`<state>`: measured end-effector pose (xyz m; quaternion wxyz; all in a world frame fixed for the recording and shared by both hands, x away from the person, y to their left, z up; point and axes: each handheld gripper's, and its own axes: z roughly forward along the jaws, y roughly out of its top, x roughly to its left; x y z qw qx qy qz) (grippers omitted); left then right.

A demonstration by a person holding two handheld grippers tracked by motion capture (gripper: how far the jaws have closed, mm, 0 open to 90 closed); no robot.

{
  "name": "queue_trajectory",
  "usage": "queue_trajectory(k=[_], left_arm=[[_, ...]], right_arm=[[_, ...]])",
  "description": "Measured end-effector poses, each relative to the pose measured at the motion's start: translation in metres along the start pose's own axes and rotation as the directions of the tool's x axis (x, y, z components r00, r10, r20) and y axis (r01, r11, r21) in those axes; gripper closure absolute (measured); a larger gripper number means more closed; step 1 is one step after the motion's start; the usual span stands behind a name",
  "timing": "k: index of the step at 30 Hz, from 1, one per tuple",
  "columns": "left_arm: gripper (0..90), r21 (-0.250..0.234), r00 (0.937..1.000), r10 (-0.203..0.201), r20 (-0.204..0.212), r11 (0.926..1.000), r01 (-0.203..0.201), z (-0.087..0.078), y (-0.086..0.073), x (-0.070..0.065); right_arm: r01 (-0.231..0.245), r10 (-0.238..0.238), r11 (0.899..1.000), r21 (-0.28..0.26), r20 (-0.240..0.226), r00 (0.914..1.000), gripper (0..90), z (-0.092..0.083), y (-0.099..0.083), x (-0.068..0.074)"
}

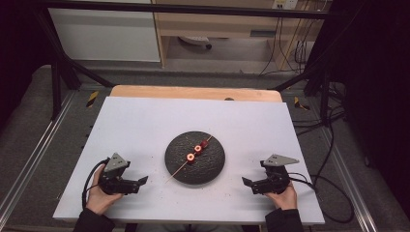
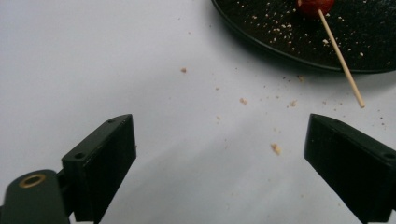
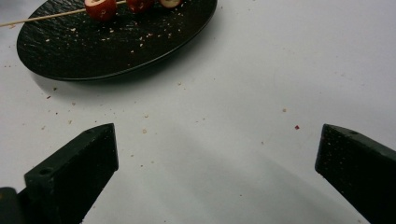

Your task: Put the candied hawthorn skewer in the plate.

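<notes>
A black round plate (image 1: 211, 166) sits at the middle of the white table. On it lies a thin wooden skewer (image 1: 180, 169) threaded with three red fruit pieces (image 1: 197, 149); its bare end sticks out over the plate's near-left rim. My left gripper (image 1: 143, 181) rests low at the front left, open, nothing between its jaws. In the left gripper view the skewer (image 2: 341, 58) tip lies just ahead of the right jaw, apart from it. My right gripper (image 1: 245, 182) sits at the front right, open and empty, with the plate (image 3: 70, 56) ahead to its left.
Small crumbs (image 2: 276, 148) are scattered on the white table (image 1: 145, 125) around the plate. A wooden edge (image 1: 193, 92) runs along the table's far side. Dark metal frame bars (image 1: 63, 72) and cables (image 1: 333, 145) flank the table.
</notes>
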<state>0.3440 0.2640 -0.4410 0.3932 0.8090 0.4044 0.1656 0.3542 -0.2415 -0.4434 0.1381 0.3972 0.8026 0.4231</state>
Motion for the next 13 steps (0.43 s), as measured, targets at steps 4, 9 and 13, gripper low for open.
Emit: queue_trajectory(k=[4,9,13], left_arm=[[8.4,0.016,0.9999,0.005,-0.009,0.9999,-0.005,0.0008,-0.0078,0.0038],[8.3,0.003,1.0,0.002,-0.008,1.0,-0.002,-0.0017,-0.0106,0.007],[8.3,0.002,0.9999,-0.012,-0.008,0.9999,0.012,-0.0031,-0.0114,0.0107]], right_arm=[[-0.001,0.001,1.0,0.006,-0.002,1.0,0.3,0.0009,-0.0011,-0.0002],[0.002,-0.002,1.0,0.012,-0.008,1.0,0.3,0.0015,-0.002,0.0002],[-0.006,0.006,1.0,0.012,-0.014,0.9999,0.3,0.0007,-0.0026,-0.001]])
